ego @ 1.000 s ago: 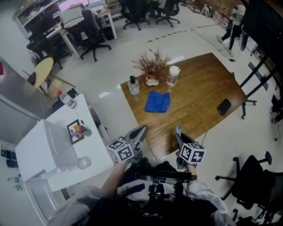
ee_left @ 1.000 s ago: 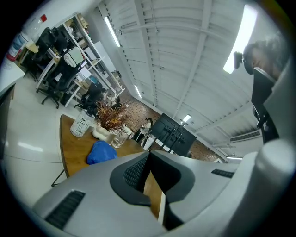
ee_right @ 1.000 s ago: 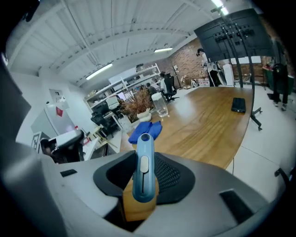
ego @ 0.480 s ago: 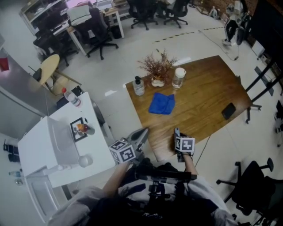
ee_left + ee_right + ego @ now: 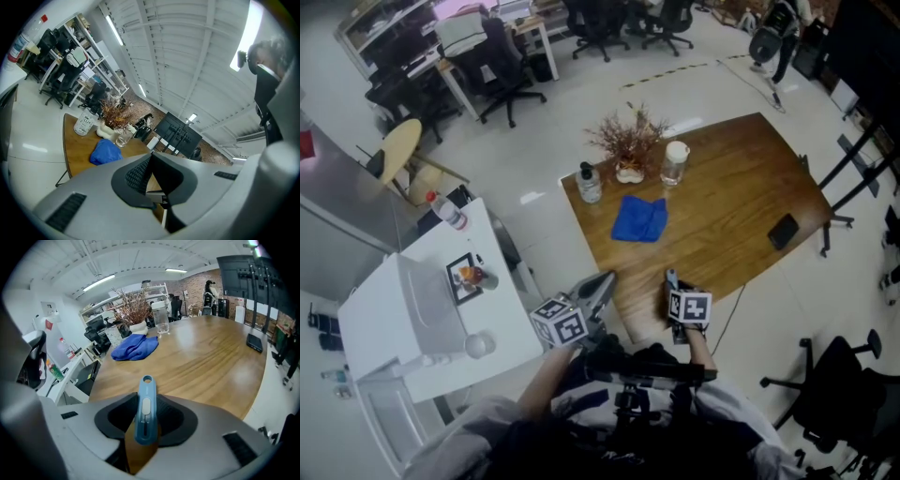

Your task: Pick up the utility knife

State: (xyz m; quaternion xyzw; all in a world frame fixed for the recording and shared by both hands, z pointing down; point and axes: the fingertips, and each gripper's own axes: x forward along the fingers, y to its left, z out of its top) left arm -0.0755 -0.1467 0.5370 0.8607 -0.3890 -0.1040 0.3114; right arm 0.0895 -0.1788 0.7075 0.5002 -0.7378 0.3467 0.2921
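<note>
At left, the left tongs (image 5: 605, 278) are closed and empty, tips meeting, just off the near left edge of the wooden desk (image 5: 722, 216). Beside them to the right, the right tongs (image 5: 668, 277) tilt down over the desk's near edge. Their pads stand partly apart and press on either side of the blue utility knife (image 5: 145, 413) (slider up, its rounded end with a hole poking out past the tips). Whether the knife touches the wood cannot be told.

Along the desk's far side, from left, stand a clear bottle (image 5: 588, 184), a vase of dried stems (image 5: 626, 150) and a lidded glass (image 5: 673, 161). A crumpled blue cloth (image 5: 638, 217) lies just nearer than these. A black phone (image 5: 782, 231) lies well apart, near the desk's right edge.
</note>
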